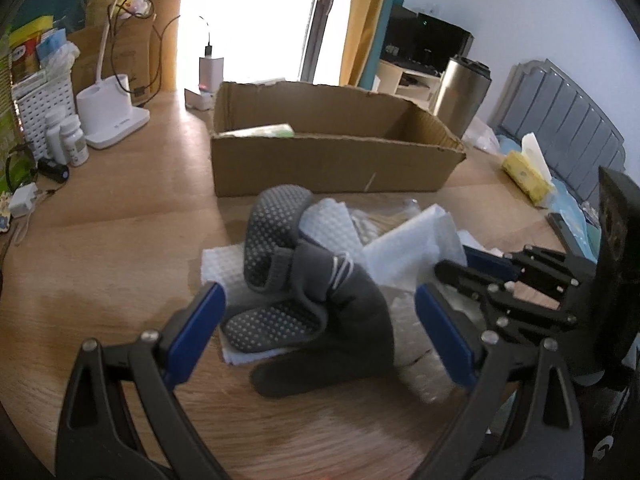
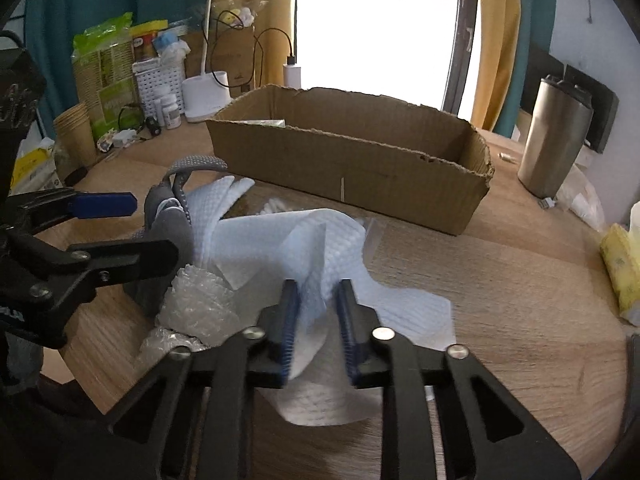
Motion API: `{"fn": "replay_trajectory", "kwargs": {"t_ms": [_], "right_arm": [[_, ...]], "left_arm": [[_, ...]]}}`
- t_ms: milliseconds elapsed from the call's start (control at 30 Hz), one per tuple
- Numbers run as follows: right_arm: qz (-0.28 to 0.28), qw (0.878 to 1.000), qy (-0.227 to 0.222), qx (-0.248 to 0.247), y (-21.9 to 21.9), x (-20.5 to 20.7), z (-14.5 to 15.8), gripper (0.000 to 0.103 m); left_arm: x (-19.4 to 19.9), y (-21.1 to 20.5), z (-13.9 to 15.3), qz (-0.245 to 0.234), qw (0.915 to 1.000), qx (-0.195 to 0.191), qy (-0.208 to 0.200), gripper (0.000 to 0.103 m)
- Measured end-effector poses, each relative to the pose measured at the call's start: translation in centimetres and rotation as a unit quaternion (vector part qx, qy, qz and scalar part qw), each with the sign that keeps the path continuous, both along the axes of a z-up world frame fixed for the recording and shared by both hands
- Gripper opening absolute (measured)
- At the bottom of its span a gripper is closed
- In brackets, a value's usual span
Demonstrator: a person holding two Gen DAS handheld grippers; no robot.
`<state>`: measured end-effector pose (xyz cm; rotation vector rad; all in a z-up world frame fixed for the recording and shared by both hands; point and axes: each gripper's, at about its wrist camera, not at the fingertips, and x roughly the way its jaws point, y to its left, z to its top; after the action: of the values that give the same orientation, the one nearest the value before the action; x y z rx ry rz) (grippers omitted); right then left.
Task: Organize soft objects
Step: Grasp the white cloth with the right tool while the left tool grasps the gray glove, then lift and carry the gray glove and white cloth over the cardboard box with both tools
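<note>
A pile of soft things lies on the wooden table in front of an open cardboard box point(image 1: 332, 160). In the left wrist view, grey dotted socks point(image 1: 312, 300) lie on white cloths point(image 1: 404, 248) and bubble wrap point(image 1: 420, 376). My left gripper point(image 1: 320, 320) is open, its blue pads on either side of the socks. In the right wrist view, my right gripper point(image 2: 318, 320) is shut on a fold of white cloth point(image 2: 312, 248). The left gripper point(image 2: 120, 228) shows at the left there, and the box point(image 2: 348, 168) stands behind. The right gripper point(image 1: 472, 272) shows at the right of the left wrist view.
A white lamp base point(image 1: 112, 120), pill bottles point(image 1: 68, 140) and a white basket point(image 1: 40, 108) stand at the back left. A steel tumbler point(image 2: 556, 136) stands right of the box. A yellow tissue pack point(image 1: 524, 176) lies at the right. A green packet point(image 1: 264, 131) lies in the box.
</note>
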<state>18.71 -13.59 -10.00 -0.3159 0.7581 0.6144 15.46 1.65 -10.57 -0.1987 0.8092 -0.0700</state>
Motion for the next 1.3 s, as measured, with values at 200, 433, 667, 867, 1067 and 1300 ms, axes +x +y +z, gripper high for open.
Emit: {"fn": "replay_trajectory", "kwargs": {"t_ms": [200, 433, 667, 867, 1067, 1300], "right_arm": [[0.014, 1.000, -0.011, 0.004, -0.6, -0.4, 0.4, 0.008], [0.034, 0.998, -0.039, 0.048, -1.6, -1.4, 2.7, 0.007], [0.033, 0.995, -0.062, 0.068, -2.3, -1.7, 4.4, 0.007], [0.035, 0.993, -0.084, 0.071, -2.4, -2.3, 5.8, 0.007], [0.030, 0.991, -0.110, 0.076, -2.7, -2.7, 7.4, 0.007], [0.022, 0.989, -0.123, 0.074, -3.0, -2.5, 8.3, 0.007]], "left_arm": [[0.5, -0.6, -0.5, -0.012, 0.9998, -0.001, 0.013, 0.076], [0.6, -0.5, -0.5, -0.014, 0.9998, -0.002, 0.013, 0.055], [0.1, -0.5, 0.2, -0.025, 0.9996, -0.009, 0.000, 0.034], [-0.1, -0.6, 0.8, -0.041, 0.9989, -0.019, -0.011, 0.029], [-0.3, -0.4, 1.8, -0.049, 0.9981, -0.028, -0.025, 0.026], [-0.6, 0.1, 3.6, -0.052, 0.9969, -0.032, -0.050, 0.025]]}}
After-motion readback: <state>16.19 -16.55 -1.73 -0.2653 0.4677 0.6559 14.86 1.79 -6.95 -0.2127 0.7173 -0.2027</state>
